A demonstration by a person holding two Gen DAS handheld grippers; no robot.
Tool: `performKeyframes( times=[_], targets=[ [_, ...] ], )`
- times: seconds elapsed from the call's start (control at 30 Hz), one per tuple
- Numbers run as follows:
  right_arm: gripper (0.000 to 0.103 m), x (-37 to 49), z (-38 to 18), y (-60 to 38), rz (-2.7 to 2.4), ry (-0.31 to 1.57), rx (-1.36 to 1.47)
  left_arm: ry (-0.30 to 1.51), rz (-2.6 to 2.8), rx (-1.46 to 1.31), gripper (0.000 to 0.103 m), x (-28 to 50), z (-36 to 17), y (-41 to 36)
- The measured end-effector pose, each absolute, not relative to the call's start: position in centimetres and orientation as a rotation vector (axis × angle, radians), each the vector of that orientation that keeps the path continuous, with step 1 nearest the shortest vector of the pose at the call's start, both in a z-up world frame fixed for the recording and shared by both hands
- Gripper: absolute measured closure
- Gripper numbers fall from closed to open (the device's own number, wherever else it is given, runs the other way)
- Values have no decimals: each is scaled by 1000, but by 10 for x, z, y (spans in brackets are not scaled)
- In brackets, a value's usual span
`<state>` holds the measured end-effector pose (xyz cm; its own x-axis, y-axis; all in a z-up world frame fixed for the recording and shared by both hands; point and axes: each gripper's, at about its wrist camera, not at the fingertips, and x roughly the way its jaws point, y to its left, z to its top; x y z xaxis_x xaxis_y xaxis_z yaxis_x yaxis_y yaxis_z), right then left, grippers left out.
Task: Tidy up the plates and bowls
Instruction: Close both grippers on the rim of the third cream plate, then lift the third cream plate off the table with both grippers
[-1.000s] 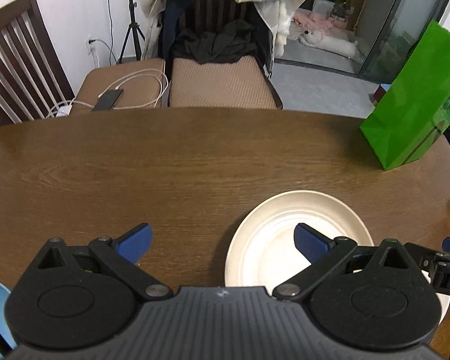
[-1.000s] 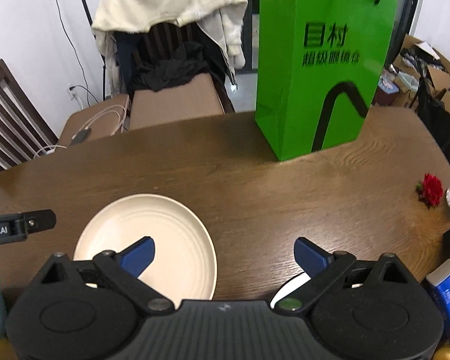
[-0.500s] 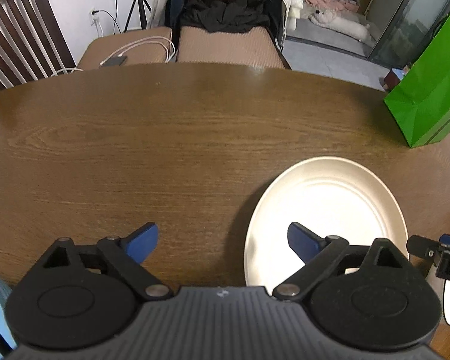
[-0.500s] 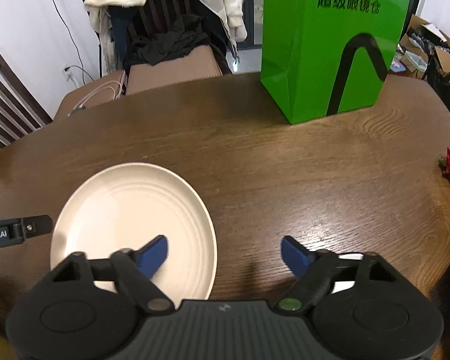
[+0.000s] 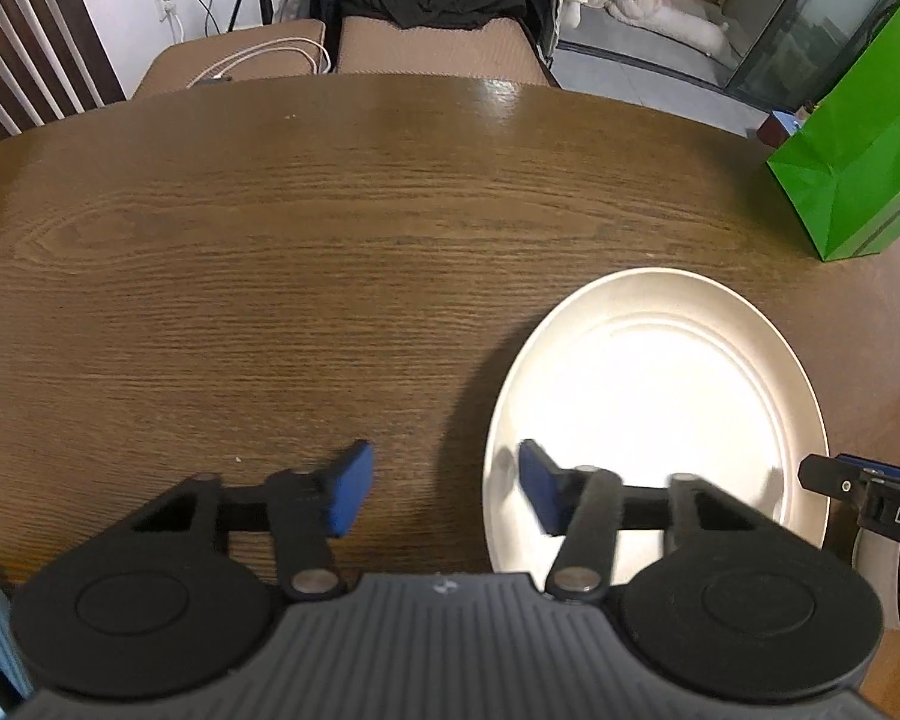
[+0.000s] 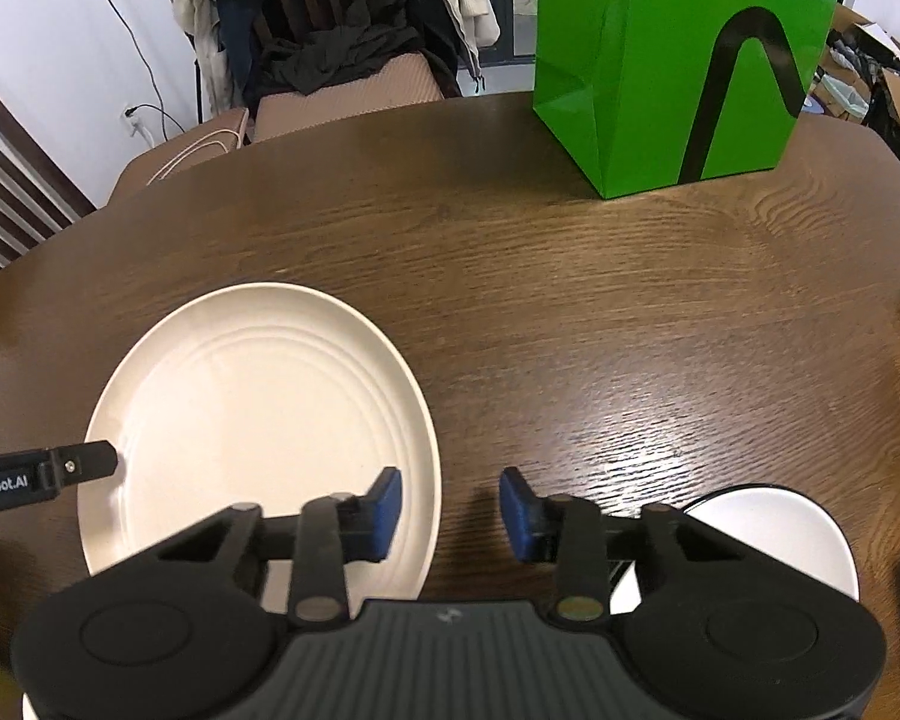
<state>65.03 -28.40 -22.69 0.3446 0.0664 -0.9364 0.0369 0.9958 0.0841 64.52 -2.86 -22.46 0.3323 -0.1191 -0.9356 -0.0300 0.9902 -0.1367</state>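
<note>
Left wrist view: your left gripper (image 5: 441, 495) has just been narrowing, astride the left rim of the cream plate (image 5: 660, 396) on the table (image 5: 270, 270), not yet pinching. Right wrist view: your right gripper (image 6: 450, 513) has been closing likewise across the opposite rim, gripping nothing. The plate looks stiff, glossy, likely slippery and breakable; grip the rim squarely.

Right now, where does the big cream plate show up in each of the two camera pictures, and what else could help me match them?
Left wrist view: the cream plate lies lower right, on the wooden table.
Right wrist view: the same cream plate lies lower left.
Shared landmark: the green paper bag stands behind it, at the right edge in the left view and top right in the right view.
</note>
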Motion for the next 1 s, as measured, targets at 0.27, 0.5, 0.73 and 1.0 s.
performKeyframes(
  times=[0.27, 0.5, 0.73, 1.0],
  targets=[
    [83, 652, -235, -284, 21, 1233, 109, 1232, -118, -153, 78, 643, -230, -35],
    [93, 650, -238, -283, 38, 1234, 138, 1219, -137, -152, 88, 640, -230, -43],
    [94, 654, -239, -278, 21, 1232, 125, 1217, -120, -140, 88, 640, -228, -47],
    [94, 651, -240, -273, 4, 1225, 107, 1209, -117, -126, 89, 637, -224, -53]
  ],
)
